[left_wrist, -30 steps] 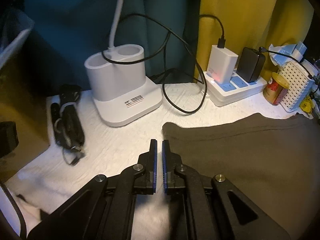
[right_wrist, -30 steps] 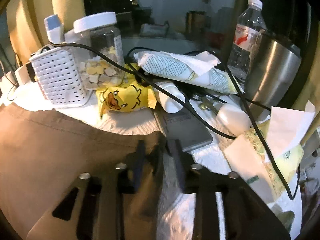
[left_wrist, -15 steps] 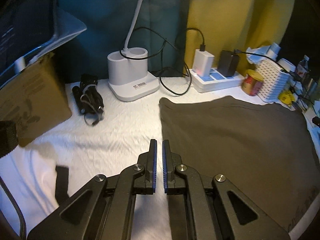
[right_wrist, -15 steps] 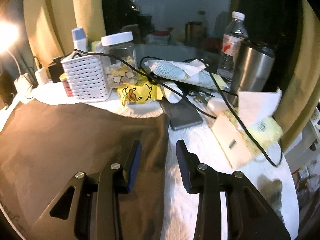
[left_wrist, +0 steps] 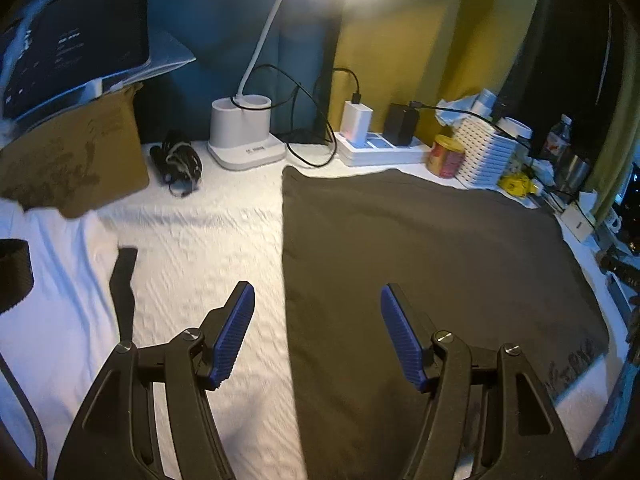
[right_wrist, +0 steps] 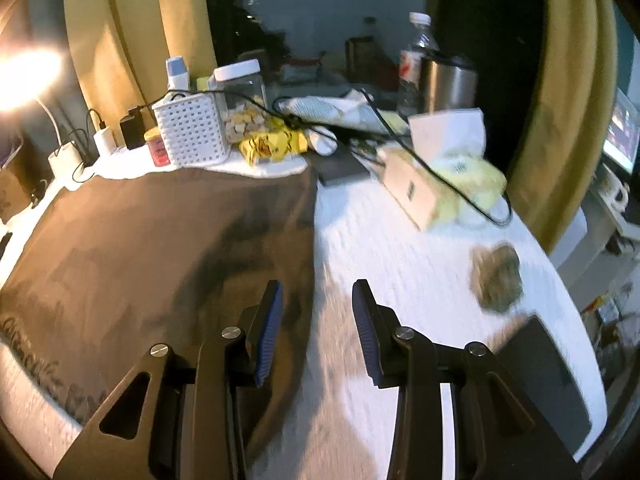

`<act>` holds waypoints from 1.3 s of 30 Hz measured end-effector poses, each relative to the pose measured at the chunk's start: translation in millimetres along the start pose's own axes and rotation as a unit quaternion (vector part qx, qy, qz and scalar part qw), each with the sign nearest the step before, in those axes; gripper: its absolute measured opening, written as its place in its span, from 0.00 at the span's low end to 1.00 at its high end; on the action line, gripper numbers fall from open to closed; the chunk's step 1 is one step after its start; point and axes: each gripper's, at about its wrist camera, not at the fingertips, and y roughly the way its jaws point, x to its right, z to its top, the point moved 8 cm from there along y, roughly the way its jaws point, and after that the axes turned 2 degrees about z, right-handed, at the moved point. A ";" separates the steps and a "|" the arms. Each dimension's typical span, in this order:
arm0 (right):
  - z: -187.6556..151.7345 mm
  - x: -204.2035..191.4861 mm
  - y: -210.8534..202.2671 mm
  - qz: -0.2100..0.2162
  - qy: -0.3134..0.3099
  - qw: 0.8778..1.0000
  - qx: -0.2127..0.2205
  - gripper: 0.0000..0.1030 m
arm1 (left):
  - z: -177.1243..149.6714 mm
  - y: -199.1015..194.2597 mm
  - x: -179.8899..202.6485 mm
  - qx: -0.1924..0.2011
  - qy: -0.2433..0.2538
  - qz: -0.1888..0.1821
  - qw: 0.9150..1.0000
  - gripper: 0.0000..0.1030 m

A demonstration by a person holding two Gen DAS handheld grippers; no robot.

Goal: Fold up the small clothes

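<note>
Both claws released, held above the flat garment's two side edges.

Left claw (left_wrist: pixel 318 334) hangs with jaws spread wide, straddling the left edge of the brown garment (left_wrist: pixel 420 264), which lies flat on the white-covered table (left_wrist: pixel 192 240). Right claw (right_wrist: pixel 316 326) is also parted and empty, with the garment's right edge (right_wrist: pixel 308 240) running between its fingers. Judged step: positioning to grasp before a fold. The next move calls for lowering each claw onto its edge, pinching the cloth alone, then carrying it across. Small clutter (basket (right_wrist: pixel 192 134), lamp base (left_wrist: pixel 244 140)) lines the far side.
</note>
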 end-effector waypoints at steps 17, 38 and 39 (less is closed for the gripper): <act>-85.7 -25.8 -19.8 0.069 0.043 0.995 -0.050 0.37 | -72.6 -25.3 14.8 -0.030 0.003 -0.014 0.999 0.64; -65.0 0.9 -53.8 0.073 0.039 0.997 -0.005 0.03 | -105.2 -22.5 16.3 -0.063 0.023 -0.017 0.998 0.63; -65.4 1.7 -53.4 0.069 0.032 0.997 -0.006 0.03 | -105.3 -22.6 16.1 -0.064 0.026 -0.017 0.997 0.63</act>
